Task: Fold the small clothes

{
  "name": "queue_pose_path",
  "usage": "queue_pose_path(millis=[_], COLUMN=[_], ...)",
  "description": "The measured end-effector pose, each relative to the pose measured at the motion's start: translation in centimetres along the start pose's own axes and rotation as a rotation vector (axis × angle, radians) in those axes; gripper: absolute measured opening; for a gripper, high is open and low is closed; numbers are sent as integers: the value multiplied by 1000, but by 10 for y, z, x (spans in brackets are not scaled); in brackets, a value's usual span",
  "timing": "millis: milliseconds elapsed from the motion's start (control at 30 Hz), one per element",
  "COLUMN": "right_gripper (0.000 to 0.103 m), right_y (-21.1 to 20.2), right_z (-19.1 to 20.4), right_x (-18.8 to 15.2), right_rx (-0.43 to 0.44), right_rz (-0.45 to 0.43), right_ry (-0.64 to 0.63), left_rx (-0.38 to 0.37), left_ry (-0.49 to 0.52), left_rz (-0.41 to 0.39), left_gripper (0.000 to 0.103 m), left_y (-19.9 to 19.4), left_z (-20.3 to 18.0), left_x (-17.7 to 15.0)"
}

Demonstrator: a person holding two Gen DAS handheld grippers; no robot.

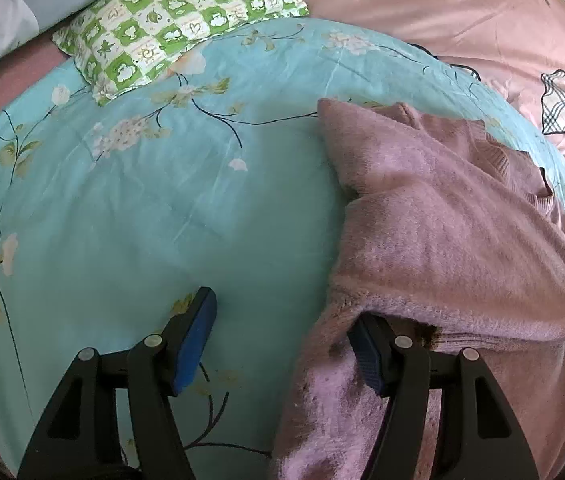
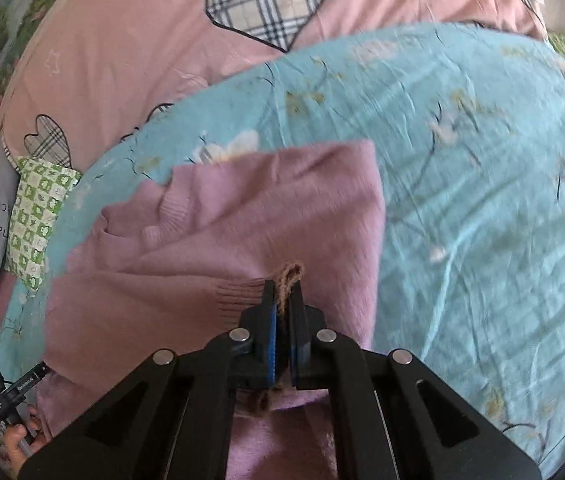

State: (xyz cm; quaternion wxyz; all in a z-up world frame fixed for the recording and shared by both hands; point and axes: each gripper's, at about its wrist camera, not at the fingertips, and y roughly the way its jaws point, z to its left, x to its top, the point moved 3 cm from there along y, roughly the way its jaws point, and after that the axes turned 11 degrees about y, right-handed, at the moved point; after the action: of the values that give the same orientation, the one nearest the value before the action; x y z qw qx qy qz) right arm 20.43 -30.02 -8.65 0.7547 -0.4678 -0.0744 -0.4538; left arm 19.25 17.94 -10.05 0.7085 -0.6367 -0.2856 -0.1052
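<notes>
Sweater lies on our turquoise floral quilt, its lower part cut off. Our right gripper pinches its knit edge; the left gripper gapes wide, one finger tucked under a fold.

Mauve sweater, teal floral sheet

Both wrist views look steeply down, close over the same pink sweater on the blue quilt.

One mauve sweater, one turquoise floral quilt, one pink quilt with plaid hearts, one green checked pillow, two grippers, one grey printed pillow at upper left
</notes>
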Motion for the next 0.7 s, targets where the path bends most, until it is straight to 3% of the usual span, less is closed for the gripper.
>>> queue_pose_path(millis=[133,300,367,433,500,700], right_gripper=[5,5,5,6,7,11], right_y=[1,-39,-28,-1,15,-36], right_z=[2,27,23,12,-4,-10], right_x=[-1,11,17,14,6,-17], right_rx=[-8,112,57,-54,-109,-51], right_rz=[-20,-159,-140,-43,18,-37], right_ry=[-18,-65,-66,-73,-32,24], left_rx=[1,7,18,19,13,2], left_ry=[-13,0,11,16,21,73], left_rz=[5,6,8,9,14,31], left_gripper=[67,67,67,67,67,67], left_y=[-3,-2,-2,-2,-4,-20], left_z=[3,2,-1,-1,-1,6], left_x=[-3,-5,-5,-6,-8,-26])
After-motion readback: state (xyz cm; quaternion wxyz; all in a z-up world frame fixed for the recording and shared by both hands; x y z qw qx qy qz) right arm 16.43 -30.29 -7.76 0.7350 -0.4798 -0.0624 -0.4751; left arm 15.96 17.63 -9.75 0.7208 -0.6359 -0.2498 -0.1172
